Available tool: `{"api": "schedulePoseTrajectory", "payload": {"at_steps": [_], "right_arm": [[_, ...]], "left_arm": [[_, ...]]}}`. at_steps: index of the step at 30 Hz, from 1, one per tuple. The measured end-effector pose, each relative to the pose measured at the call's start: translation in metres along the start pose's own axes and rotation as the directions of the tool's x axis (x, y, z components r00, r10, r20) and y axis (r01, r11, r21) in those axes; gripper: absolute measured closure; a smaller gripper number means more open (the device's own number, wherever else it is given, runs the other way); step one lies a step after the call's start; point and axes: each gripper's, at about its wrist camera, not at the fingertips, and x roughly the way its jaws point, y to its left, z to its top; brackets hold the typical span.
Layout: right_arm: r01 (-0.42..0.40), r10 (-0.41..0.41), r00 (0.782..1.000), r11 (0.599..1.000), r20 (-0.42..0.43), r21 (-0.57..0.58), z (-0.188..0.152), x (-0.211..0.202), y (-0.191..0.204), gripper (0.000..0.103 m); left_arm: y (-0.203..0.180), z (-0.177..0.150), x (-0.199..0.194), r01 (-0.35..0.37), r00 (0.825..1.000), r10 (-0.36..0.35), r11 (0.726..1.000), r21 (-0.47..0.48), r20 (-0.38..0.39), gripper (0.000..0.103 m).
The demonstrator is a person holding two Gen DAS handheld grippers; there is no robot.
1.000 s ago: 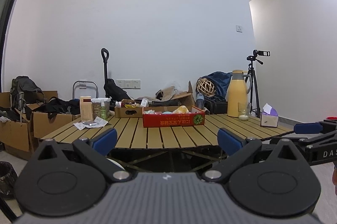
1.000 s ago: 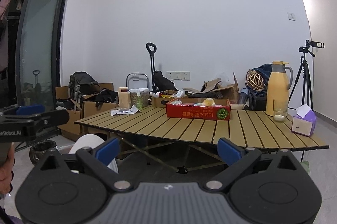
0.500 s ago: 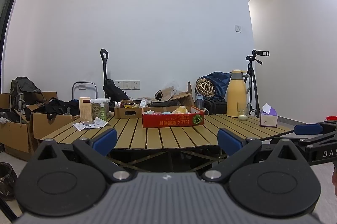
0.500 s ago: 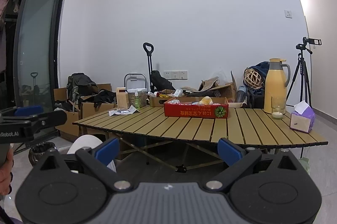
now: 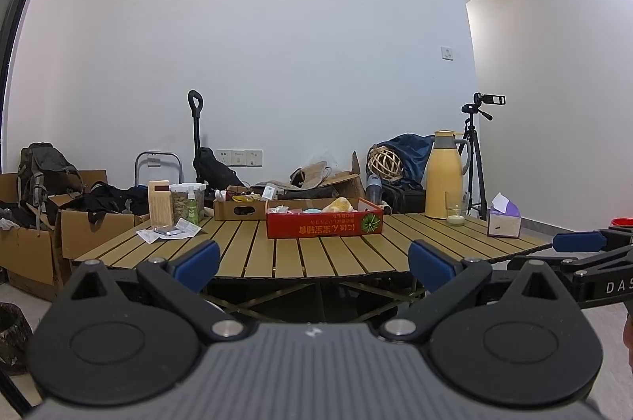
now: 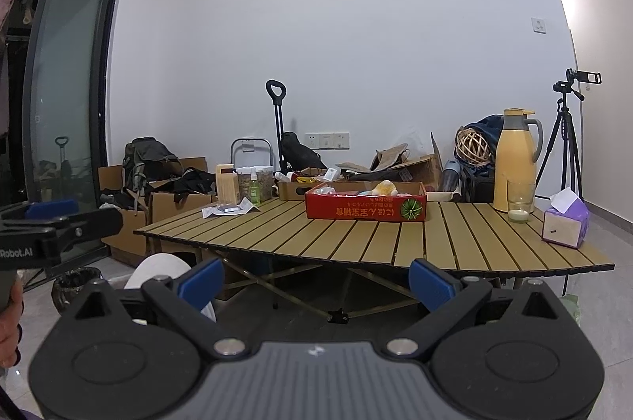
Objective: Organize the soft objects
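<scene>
Jaws of the left gripper [image 5: 312,263] and the right gripper [image 6: 314,277] stand wide apart and empty. Soft objects, including a yellow plush toy [image 6: 383,188], lie in the red cardboard box [image 6: 366,211] on the slatted table [image 6: 379,242], well ahead of both jaw sets and slightly above their line. Risk assessment: the near table edge lies between jaws and box; a low approach would likely strike it. A drinking glass [image 6: 520,200] and yellow thermos jug [image 6: 514,159] stand right of the box; a wide right-hand sweep could topple them.
</scene>
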Motion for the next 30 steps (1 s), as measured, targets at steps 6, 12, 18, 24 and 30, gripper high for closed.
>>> {"api": "schedulePoseTrajectory", "payload": {"at_steps": [6, 12, 18, 24, 30], "right_arm": [[0.001, -0.001, 1.0, 1.0, 0.001, 0.001, -0.0001, -0.0001, 0.0, 0.002], [-0.001, 0.001, 1.0, 1.0, 0.001, 0.0, 0.0004, -0.0008, 0.0002, 0.002], [-0.001, 0.001, 1.0, 1.0, 0.0, 0.0, -0.0001, -0.0005, 0.0004, 0.002], [0.0, 0.0, 1.0, 1.0, 0.004, 0.0, 0.0007, -0.0014, -0.0013, 0.002], [0.003, -0.003, 1.0, 1.0, 0.015, -0.002, -0.0001, -0.0024, -0.0039, 0.002]], "left_arm": [[0.0002, -0.0001, 0.0001, -0.001, 1.0, 0.001, 1.0, 0.001, 0.002, 0.0], [0.0008, -0.0006, 0.0006, 0.005, 1.0, -0.005, 1.0, 0.006, 0.002, 0.0], [0.0012, -0.0008, 0.001, 0.005, 1.0, -0.005, 1.0, 0.006, 0.001, 0.0], [-0.0003, -0.0007, 0.0001, 0.005, 1.0, -0.005, 1.0, 0.012, 0.003, 0.0], [0.0, -0.0011, 0.0002, 0.006, 1.0, -0.006, 1.0, 0.011, 0.005, 0.0]]}}
